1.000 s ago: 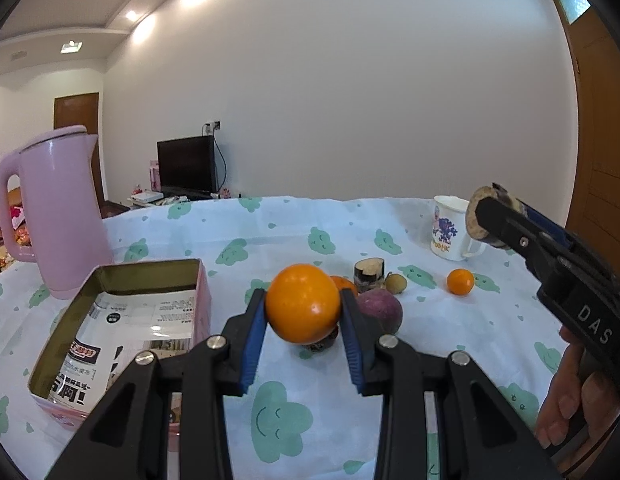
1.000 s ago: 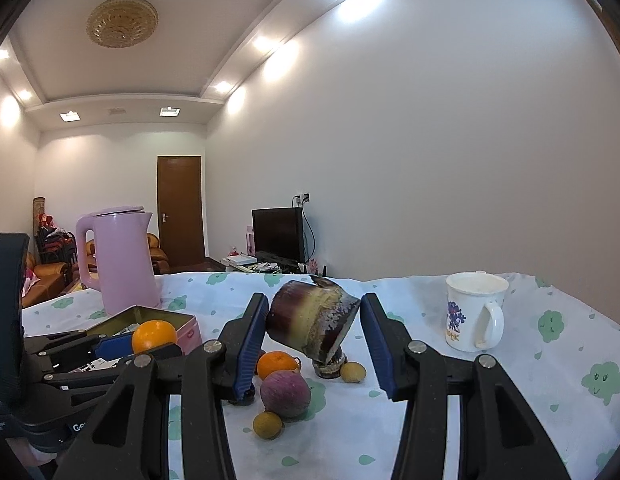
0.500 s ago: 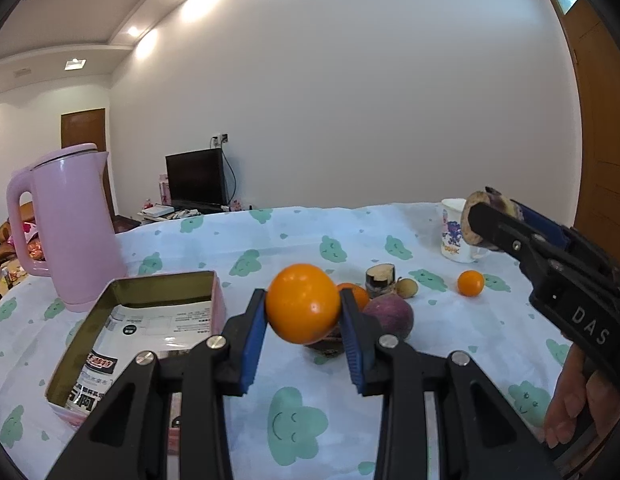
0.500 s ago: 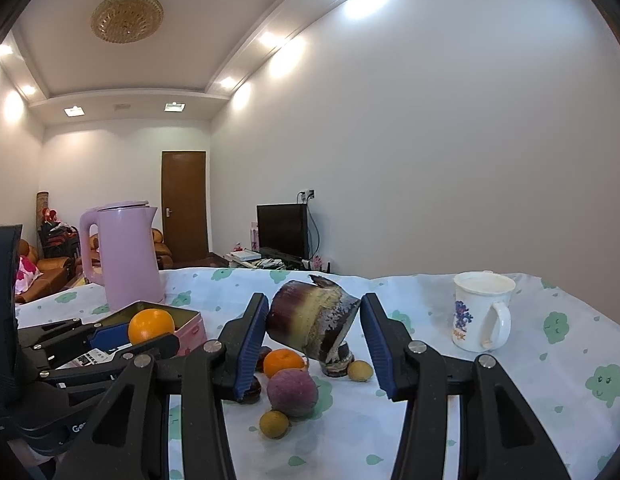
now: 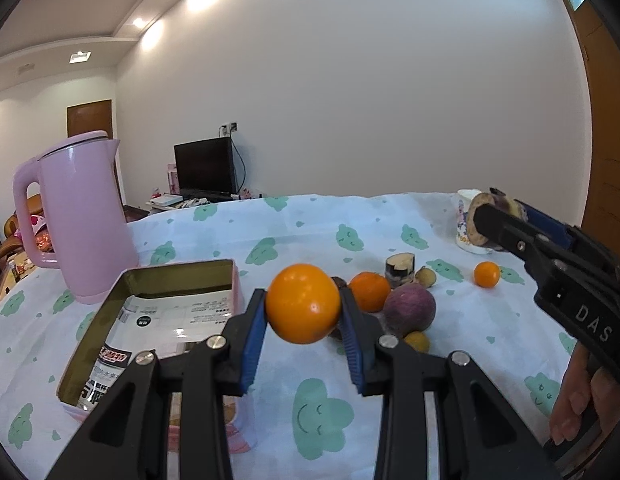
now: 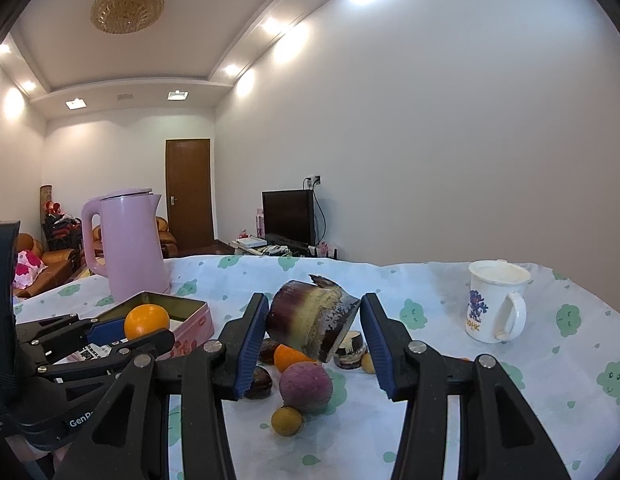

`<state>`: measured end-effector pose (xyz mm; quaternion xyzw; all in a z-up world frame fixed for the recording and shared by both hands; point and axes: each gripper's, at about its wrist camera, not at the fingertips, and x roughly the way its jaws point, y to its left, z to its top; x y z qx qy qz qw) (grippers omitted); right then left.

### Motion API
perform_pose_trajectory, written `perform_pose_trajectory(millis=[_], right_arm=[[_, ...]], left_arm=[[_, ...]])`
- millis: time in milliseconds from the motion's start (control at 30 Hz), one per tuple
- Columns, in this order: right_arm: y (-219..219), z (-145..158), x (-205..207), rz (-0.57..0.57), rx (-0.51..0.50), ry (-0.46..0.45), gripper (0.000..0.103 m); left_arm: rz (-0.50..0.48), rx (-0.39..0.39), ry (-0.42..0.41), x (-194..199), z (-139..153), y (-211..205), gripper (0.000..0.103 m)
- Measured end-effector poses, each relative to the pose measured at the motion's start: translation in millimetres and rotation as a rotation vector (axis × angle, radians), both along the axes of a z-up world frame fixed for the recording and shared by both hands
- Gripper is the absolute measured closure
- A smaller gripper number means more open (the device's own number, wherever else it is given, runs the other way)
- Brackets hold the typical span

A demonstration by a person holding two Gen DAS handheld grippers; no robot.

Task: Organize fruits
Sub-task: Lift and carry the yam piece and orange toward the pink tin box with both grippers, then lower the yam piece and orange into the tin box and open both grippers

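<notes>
My left gripper (image 5: 304, 312) is shut on a big orange (image 5: 303, 303) and holds it in the air just right of the open pink tin (image 5: 178, 276). In the right wrist view that orange (image 6: 146, 320) hangs over the tin's edge (image 6: 190, 308). My right gripper (image 6: 313, 320) is shut on a tilted purple-and-yellow cane piece (image 6: 311, 322), held above the fruit pile. On the cloth lie a second orange (image 5: 369, 291), a purple round fruit (image 5: 409, 310), a small yellow fruit (image 5: 417, 341), another cane piece (image 5: 399, 265) and a small tangerine (image 5: 487, 274).
A pink kettle (image 5: 78, 220) stands behind the tin at the left. A white mug (image 6: 495, 306) stands at the back right. Printed packets lie inside the tin. A hand (image 5: 581, 412) grips the right gripper's handle at the right edge. The cloud-print cloth covers the table.
Both grips hold as before. The left wrist view has drifted a little; no fruit on the cloth has moved.
</notes>
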<state>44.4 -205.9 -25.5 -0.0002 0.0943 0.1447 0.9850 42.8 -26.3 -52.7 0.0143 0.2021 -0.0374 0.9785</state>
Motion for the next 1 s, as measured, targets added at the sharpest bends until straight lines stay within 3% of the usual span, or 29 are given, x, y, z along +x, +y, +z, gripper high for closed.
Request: perform_pose_trajectory(millis=[1000], right_arm=[[94,1,37,0.211,-0.06,0.121,0.053]], left_arm=[[0.145,-0.012,0.114,21,-3,85,0.066]])
